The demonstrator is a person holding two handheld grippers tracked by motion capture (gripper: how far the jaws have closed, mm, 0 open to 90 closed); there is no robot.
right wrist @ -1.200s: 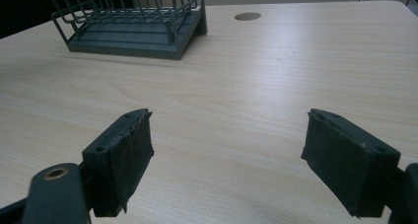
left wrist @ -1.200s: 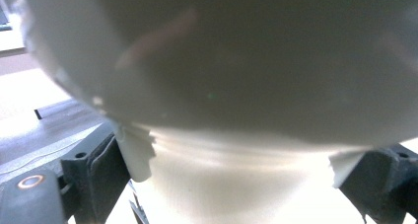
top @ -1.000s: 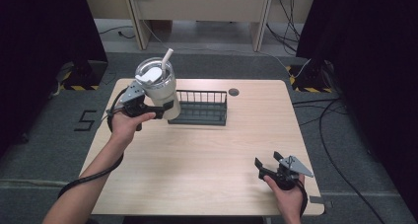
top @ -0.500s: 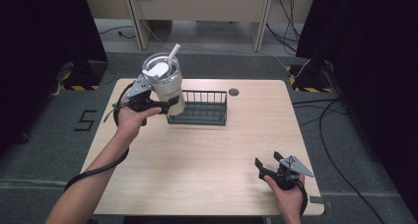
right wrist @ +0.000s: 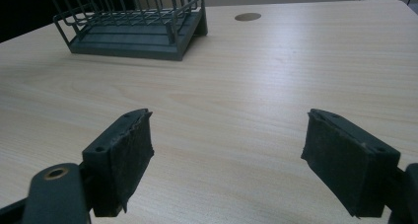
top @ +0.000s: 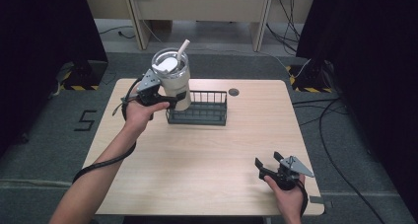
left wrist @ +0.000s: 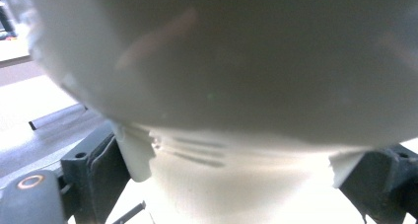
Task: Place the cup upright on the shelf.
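A white tumbler [top: 173, 81] with a lid and a straw [top: 183, 49] is held above the table, over the left end of a dark wire rack [top: 207, 116]. My left gripper [top: 171, 101] is shut on the tumbler's lower part. In the left gripper view the tumbler's pale wall [left wrist: 236, 86] sits close between the two black jaws of that gripper [left wrist: 236, 184]. My right gripper [top: 266, 161] rests at the front right of the table, open with nothing in it. In its own view, bare wood lies in the gap of the right gripper [right wrist: 229, 150].
The light wooden table [top: 207, 155] has a round cable hole [top: 233, 92] behind the rack. The rack [right wrist: 133, 36] and the hole [right wrist: 248, 17] lie far ahead in the right gripper view. Cables and dark curtains surround the table on the floor.
My left gripper has carried the tumbler to the right, from the table's left edge to over the rack's left end. The right gripper has stayed still.
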